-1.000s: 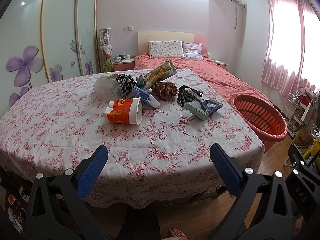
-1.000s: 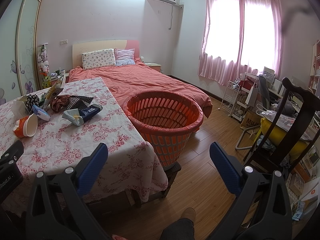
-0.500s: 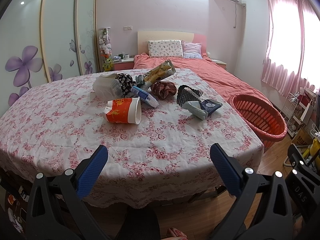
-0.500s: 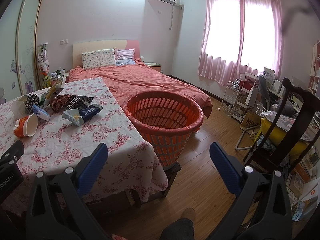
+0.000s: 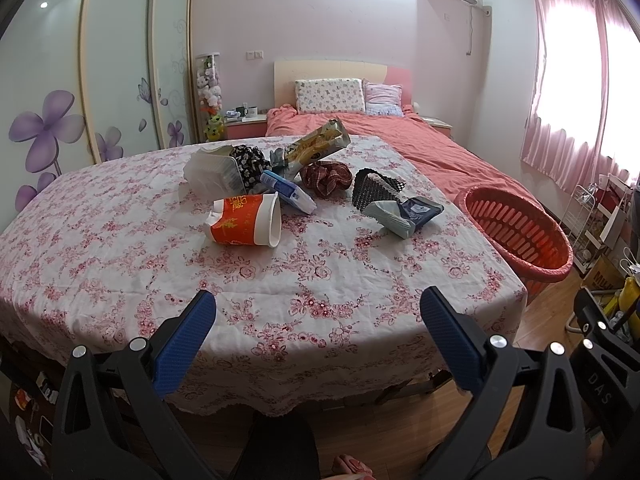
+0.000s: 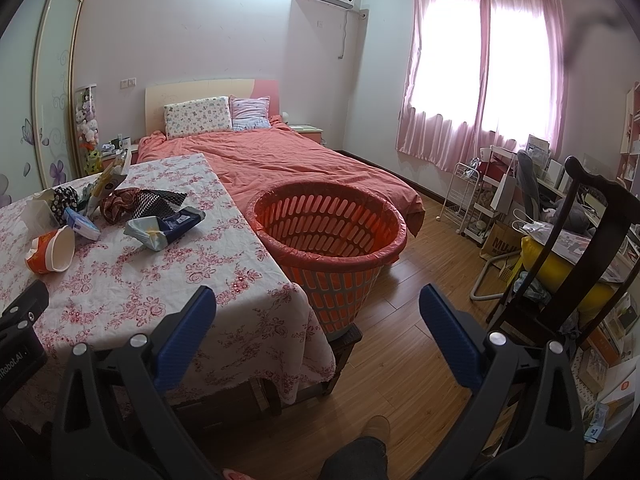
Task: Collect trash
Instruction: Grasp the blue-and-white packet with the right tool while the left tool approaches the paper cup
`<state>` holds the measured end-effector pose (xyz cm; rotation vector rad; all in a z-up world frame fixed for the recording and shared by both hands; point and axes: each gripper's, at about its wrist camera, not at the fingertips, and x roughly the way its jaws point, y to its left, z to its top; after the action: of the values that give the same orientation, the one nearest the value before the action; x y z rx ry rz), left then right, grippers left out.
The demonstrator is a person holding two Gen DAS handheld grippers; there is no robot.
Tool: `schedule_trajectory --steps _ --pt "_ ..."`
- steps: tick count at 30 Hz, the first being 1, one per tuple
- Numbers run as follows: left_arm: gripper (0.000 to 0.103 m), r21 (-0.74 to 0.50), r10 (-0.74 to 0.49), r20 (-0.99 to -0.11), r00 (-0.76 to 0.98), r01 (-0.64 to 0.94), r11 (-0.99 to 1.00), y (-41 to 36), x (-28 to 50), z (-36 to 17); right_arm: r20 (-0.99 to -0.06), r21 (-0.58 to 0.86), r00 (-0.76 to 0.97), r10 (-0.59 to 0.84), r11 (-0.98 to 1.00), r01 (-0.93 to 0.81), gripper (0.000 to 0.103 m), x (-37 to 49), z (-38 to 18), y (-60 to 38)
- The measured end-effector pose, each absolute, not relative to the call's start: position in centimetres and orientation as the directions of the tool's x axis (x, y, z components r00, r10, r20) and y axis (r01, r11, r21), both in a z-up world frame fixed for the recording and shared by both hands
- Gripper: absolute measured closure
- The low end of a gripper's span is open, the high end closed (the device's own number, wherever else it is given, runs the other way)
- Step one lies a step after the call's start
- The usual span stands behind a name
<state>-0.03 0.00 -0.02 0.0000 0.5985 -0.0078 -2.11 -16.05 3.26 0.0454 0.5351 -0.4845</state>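
wardrobe (image 5: 116,64): far left, sliding doors with purple flowers, left edge cut by lens rim
table (image 5: 120,264): floral cloth, near edge drapes down, legs mostly hidden
left gripper (image 5: 316,312): jaws spread wide, nothing between them, hovers over near table edge, well short of the trash
clear plastic container (image 5: 214,174): on its side, far side of table, touching dark floral cloth (image 5: 250,162) behind it
red paper cup (image 5: 246,220): lying on side, mouth to the right, base crumpled, nearest trash item to left gripper
blue-white packet (image 5: 288,192): just behind cup, print too small to read
yellow snack bag (image 5: 320,146): propped tilted above the pile, lower end hidden
plaid cloth lump (image 5: 324,174): near pile middle
black mesh piece (image 5: 374,188): right of plaid lump, partly covered by crumpled pale-green and navy wrapper (image 5: 404,214)
orange basket (image 6: 328,236): on floor, touching table's right side, lined with red bag, base hidden behind table corner
right gripper (image 6: 316,312): jaws wide apart, holding nothing, over floor in front of basket
bed (image 6: 304,160): behind basket, 2 pillows
dark chair (image 6: 576,248): far right, cut off
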Motion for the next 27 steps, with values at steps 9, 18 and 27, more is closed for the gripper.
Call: schedule_trajectory --steps 9,18,27 --pt "0.002 -0.001 0.025 -0.576 0.817 -0.03 1.0 1.5 1.2 -0.7 -0.504 -0.066 0.76 -0.41 0.896 0.44 0.004 -0.7 2.9 -15.9" --pt "0.002 -0.036 0.055 -0.613 0.789 -0.097 0.995 5.5 4.0 -1.7 -0.544 -0.019 0.79 -0.282 0.946 0.325 0.006 4.4 2.3 -14.2" --pt "0.002 -0.055 0.089 -0.63 0.772 -0.158 0.986 9.2 6.8 -2.3 -0.6 0.106 0.797 -0.069 0.981 0.165 0.036 11.4 1.1 -12.0"
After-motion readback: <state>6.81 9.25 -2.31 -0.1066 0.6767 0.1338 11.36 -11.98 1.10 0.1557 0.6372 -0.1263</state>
